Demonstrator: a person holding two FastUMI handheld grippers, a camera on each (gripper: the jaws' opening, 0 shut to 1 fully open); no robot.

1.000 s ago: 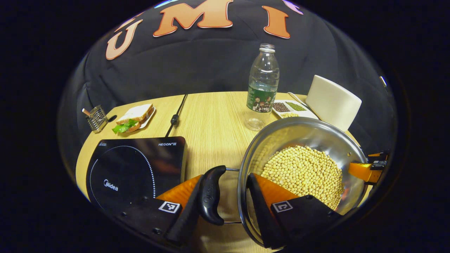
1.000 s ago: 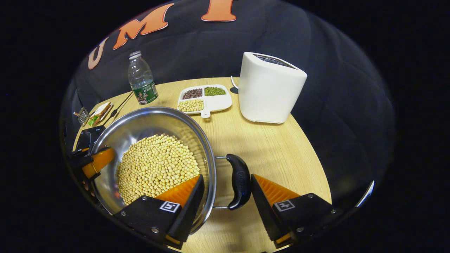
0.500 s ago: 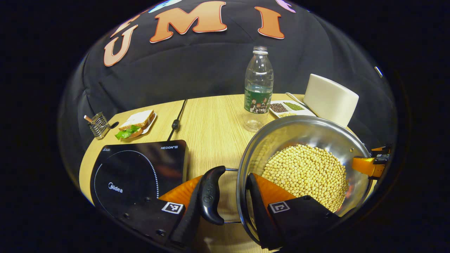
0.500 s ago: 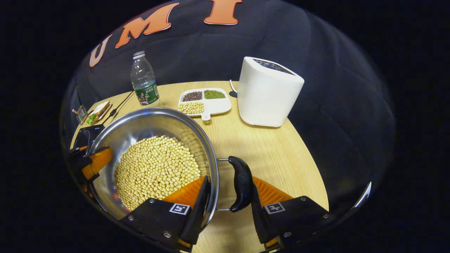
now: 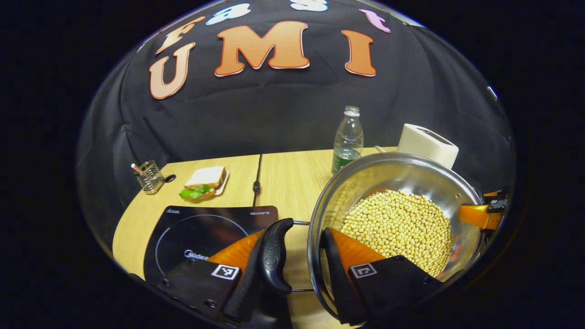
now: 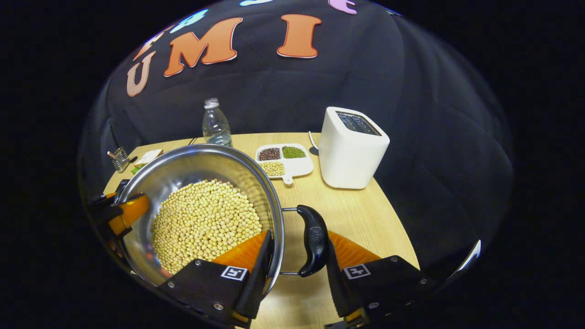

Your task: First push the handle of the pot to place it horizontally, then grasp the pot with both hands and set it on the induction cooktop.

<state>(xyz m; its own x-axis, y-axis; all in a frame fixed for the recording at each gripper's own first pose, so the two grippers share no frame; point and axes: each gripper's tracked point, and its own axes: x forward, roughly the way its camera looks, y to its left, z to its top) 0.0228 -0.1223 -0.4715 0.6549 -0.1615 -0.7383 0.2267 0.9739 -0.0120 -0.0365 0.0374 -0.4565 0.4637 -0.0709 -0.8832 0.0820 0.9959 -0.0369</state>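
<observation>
- Silver steel pot (image 5: pixel 402 173) holds pale yellow soybeans (image 5: pixel 397 226); its handles (image 5: pixel 273 256) are glossy black.
- Left of the pot: black induction cooktop (image 5: pixel 201 230), white dotted ring.
- Behind the pot: white toaster (image 6: pixel 352 148).
- Light wood-grain table (image 6: pixel 361 219).

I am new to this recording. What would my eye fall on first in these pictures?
First, the shiny steel pot heaped with pale yellow soybeans, gripped at both black handles by the left gripper and right gripper. Then the black induction cooktop beside it, and the white toaster behind.
</observation>
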